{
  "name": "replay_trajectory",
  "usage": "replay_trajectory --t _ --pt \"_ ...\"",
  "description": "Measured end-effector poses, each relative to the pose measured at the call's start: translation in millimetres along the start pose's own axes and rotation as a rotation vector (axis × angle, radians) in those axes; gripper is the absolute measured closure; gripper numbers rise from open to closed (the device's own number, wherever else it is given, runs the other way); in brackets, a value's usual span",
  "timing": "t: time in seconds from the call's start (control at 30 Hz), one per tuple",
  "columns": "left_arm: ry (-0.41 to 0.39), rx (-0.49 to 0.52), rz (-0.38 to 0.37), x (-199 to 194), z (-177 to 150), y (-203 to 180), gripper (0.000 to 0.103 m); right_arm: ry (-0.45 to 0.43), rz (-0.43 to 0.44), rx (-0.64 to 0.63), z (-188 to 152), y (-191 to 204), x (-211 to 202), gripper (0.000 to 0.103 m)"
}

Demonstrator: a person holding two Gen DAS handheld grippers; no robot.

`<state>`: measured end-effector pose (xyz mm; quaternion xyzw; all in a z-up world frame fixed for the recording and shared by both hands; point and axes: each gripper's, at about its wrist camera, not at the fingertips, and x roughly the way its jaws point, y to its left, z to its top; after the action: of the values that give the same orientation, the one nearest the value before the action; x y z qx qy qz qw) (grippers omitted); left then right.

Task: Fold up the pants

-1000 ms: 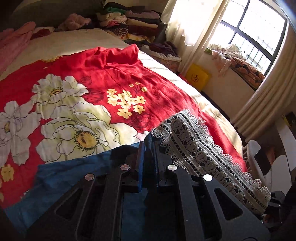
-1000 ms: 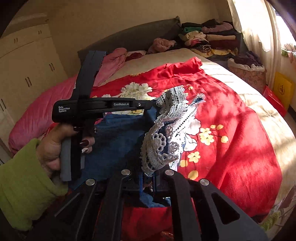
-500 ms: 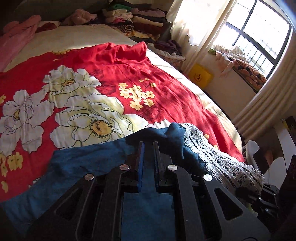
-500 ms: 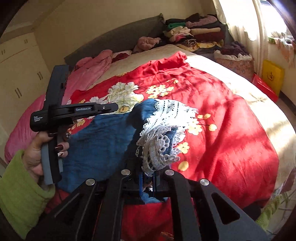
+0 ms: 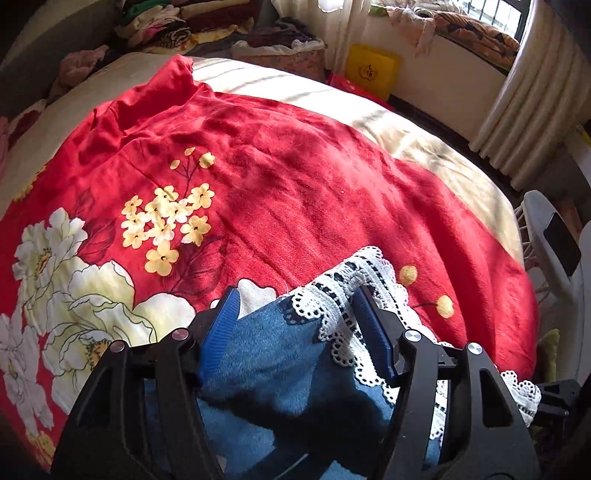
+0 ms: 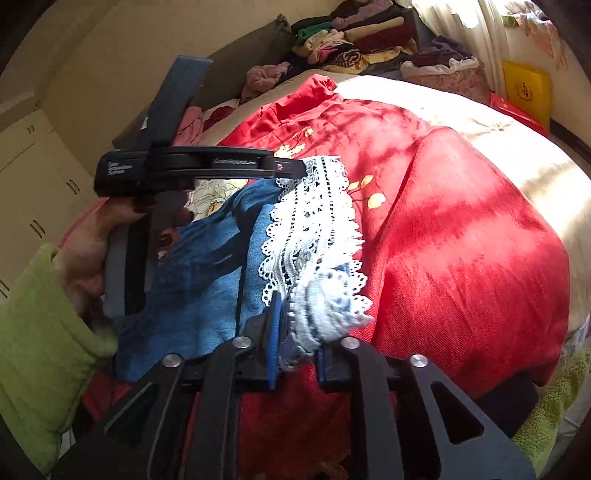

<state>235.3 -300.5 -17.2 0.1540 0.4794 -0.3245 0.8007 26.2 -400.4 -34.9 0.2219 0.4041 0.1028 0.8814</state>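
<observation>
The pants (image 5: 280, 347) are blue denim with a white lace hem (image 5: 343, 295) and lie on the red flowered bedspread (image 5: 295, 184). My left gripper (image 5: 295, 299) is open, its blue pads on either side of the hem corner, resting over the cloth. In the right wrist view the left gripper (image 6: 295, 168) hovers at the far end of the lace (image 6: 317, 221). My right gripper (image 6: 295, 332) stands partly open around the near lace end, the bunched lace lying between the pads; the pants (image 6: 207, 266) stretch between the two.
Stacked folded clothes (image 6: 351, 33) lie at the head of the bed. A basket of laundry (image 5: 280, 48) and a yellow bag (image 5: 373, 70) stand on the floor by the curtained window. Cabinets (image 6: 33, 192) line the left wall.
The pants hem has come down onto the bedspread. My left gripper has opened and let go of the cloth. My right gripper's pads have spread apart around the lace.
</observation>
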Motion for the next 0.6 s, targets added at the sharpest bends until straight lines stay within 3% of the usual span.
replay_trajectory --t 0.03,0.1,0.13,0.17,0.2,0.23,0.27,0.33,0.6 --pt "0.009 -0.001 -0.001 6 1 1 0.044 0.010 0.001 0.004 -1 0 3 0.063" --pt "0.014 -0.016 -0.029 12 1 4 0.046 0.019 0.000 0.000 -2 1 7 0.060" --pt "0.016 -0.026 -0.054 14 1 3 0.065 0.018 0.001 -0.007 -2 3 8 0.059" --pt "0.019 -0.027 -0.083 14 -1 1 0.075 0.017 0.003 -0.014 -2 5 9 0.059" --pt "0.017 -0.004 -0.063 13 -3 -6 0.080 0.019 0.006 -0.019 -2 6 10 0.061" --pt "0.019 0.025 -0.037 12 -4 -11 0.087 0.023 0.021 -0.026 -2 8 12 0.073" --pt "0.020 0.040 -0.024 9 -6 -15 0.090 0.026 0.045 -0.029 -2 10 13 0.078" --pt "-0.001 0.024 -0.023 1 -7 -14 0.094 0.016 0.063 -0.049 -3 15 11 0.084" --pt "-0.162 -0.146 -0.175 -59 -26 23 0.096 -0.060 0.076 -0.211 1 61 -14 0.087"
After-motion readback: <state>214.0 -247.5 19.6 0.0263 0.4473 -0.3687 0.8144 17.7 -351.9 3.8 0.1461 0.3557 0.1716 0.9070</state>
